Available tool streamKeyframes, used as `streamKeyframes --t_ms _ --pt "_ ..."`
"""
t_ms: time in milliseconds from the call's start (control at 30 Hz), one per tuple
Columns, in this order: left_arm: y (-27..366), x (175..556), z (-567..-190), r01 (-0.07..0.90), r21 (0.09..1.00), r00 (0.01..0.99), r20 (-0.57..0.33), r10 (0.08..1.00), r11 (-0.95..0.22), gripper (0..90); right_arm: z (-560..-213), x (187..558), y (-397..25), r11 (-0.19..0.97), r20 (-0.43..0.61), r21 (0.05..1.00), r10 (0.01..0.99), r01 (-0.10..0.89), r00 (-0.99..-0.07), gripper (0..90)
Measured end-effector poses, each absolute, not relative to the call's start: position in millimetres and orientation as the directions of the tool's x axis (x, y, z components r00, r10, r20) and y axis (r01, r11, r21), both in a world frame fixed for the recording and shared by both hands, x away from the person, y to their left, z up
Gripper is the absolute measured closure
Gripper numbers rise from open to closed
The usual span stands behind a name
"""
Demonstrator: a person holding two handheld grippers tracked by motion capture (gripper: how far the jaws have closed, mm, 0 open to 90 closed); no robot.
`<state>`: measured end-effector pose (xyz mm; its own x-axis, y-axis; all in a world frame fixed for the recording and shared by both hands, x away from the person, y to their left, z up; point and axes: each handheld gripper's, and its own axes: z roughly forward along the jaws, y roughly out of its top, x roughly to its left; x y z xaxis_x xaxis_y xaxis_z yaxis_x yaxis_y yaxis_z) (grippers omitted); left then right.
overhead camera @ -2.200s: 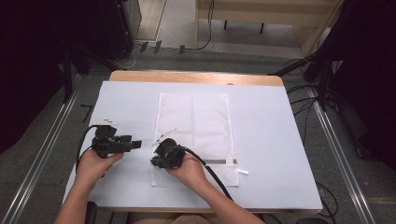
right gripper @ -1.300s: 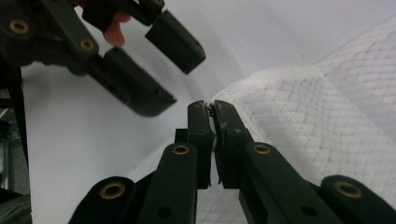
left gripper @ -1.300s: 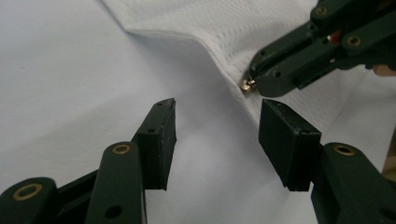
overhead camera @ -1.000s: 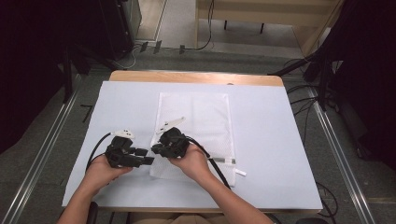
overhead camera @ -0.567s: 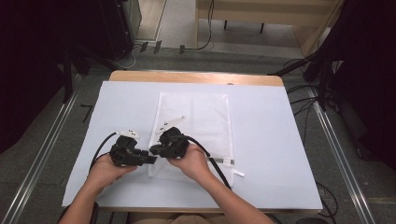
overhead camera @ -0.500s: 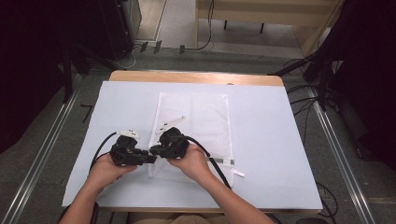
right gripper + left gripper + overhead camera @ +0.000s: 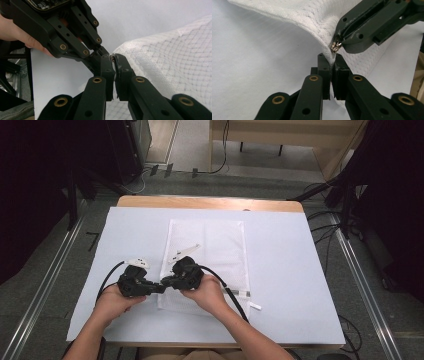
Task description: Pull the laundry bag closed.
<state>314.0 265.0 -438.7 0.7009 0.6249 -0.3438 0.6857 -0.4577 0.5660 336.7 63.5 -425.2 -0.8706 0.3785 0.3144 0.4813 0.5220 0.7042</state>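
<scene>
Bag: white rectangular mesh zip bag (image 7: pixel 207 255), flat at frame centre on the white-covered bench (image 7: pixel 300 270)
Left tool (image 7: pixel 331 75): clamped on the bag's near-left corner
Right tool (image 7: pixel 113 72): pinching the small metal zipper pull (image 7: pixel 335 46) there

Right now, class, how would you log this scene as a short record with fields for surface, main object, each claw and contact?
Surface: white sheet-covered table
Main object: white mesh zippered bag, lying flat, near-left corner lifted
Left claw: shut on the bag's corner fabric
Right claw: shut on the small metal zipper pull
Contact: both claws meet at the same corner
</scene>
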Motion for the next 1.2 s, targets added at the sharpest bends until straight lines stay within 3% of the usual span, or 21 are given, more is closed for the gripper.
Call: streamKeyframes --t_ms 767,1200 --pt "265 313 -438 0.684 0.539 0.709 -0.337 0.619 -0.491 89.4 -441 338 55 0.525 0.314 0.703 0.376 0.479 -0.872 88.4" --pt "261 318 -442 0.696 0.528 0.698 -0.337 0.631 -0.488 81.3 -436 336 56 0.534 0.311 0.710 0.347 0.459 -0.885 88.3"
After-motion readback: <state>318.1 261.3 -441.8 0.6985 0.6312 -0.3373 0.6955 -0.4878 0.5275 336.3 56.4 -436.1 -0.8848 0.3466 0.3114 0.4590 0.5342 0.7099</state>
